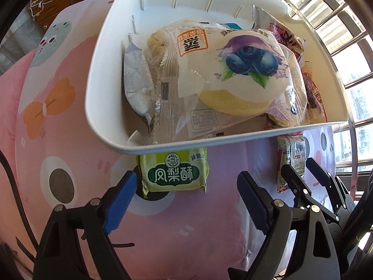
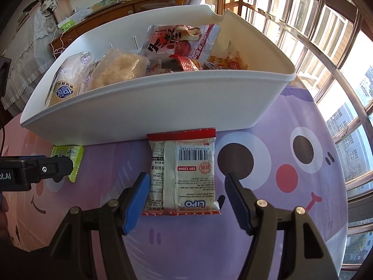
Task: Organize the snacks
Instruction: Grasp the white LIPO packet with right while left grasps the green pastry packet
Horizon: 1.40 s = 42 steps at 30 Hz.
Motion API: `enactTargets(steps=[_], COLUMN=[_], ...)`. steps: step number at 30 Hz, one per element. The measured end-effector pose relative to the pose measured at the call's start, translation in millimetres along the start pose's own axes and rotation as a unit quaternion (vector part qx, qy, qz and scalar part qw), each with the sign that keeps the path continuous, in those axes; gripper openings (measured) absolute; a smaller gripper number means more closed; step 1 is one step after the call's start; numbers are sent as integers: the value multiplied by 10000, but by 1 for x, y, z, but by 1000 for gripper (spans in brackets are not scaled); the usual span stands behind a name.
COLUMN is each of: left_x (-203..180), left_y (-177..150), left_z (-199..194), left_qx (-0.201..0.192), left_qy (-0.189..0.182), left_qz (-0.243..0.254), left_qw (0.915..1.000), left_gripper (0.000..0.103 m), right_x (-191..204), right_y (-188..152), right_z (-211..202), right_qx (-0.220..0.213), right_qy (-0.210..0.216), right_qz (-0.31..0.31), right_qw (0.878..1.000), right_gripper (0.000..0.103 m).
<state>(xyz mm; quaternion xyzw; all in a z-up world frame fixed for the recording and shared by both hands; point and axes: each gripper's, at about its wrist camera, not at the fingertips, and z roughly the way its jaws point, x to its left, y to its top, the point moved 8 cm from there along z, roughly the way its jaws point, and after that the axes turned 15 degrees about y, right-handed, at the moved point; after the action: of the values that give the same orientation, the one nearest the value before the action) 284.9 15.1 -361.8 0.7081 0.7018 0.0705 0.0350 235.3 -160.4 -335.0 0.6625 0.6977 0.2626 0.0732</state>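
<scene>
A white plastic bin (image 1: 163, 145) (image 2: 163, 107) stands on the cartoon-print cloth, filled with several wrapped snacks, a blueberry cake pack (image 1: 244, 70) on top. A green pineapple-cake pack (image 1: 173, 172) (image 2: 67, 159) lies on the cloth against the bin's front wall. My left gripper (image 1: 186, 193) is open, its fingers straddling the green pack's near end. A red-and-white LiPO cracker pack (image 2: 183, 172) (image 1: 290, 161) lies face down before the bin. My right gripper (image 2: 186, 198) (image 1: 300, 172) is open around this pack, fingers either side, not clamping.
The pink and purple cartoon cloth (image 2: 268, 186) covers the surface. A metal window grille (image 2: 326, 46) runs along the right side. A wooden desk and shelves (image 2: 116, 7) with clutter stand behind the bin.
</scene>
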Motion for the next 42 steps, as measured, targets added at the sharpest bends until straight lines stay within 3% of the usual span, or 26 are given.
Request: enactTargets(steps=[6,14,20,32,42], left_x=[-10,-16,-18,-12,-27], left_y=[5,11,14,6,-13], left_z=[10,22,22,13,-7], left_qx=[6,51,-7,-43,-170], left_qy=[200,327,384,273,224], left_qz=[89,77,135,252,514], left_qw=[9998,9994,9992,9993,9983], left_gripper=[85,66,58,51,50], right_x=[3,0,1,10,5], right_y=[-1,-2,-1,-3,-23], right_z=[10,13,13,8,-9], right_qx=[70,99,113,219,352], right_qy=[-120,-148,-144,-47,110], right_qz=[-182,-239,-249,-315,-147], right_qw=[9997,9996,9995,9993,9992], right_gripper=[67,67,65,47,47])
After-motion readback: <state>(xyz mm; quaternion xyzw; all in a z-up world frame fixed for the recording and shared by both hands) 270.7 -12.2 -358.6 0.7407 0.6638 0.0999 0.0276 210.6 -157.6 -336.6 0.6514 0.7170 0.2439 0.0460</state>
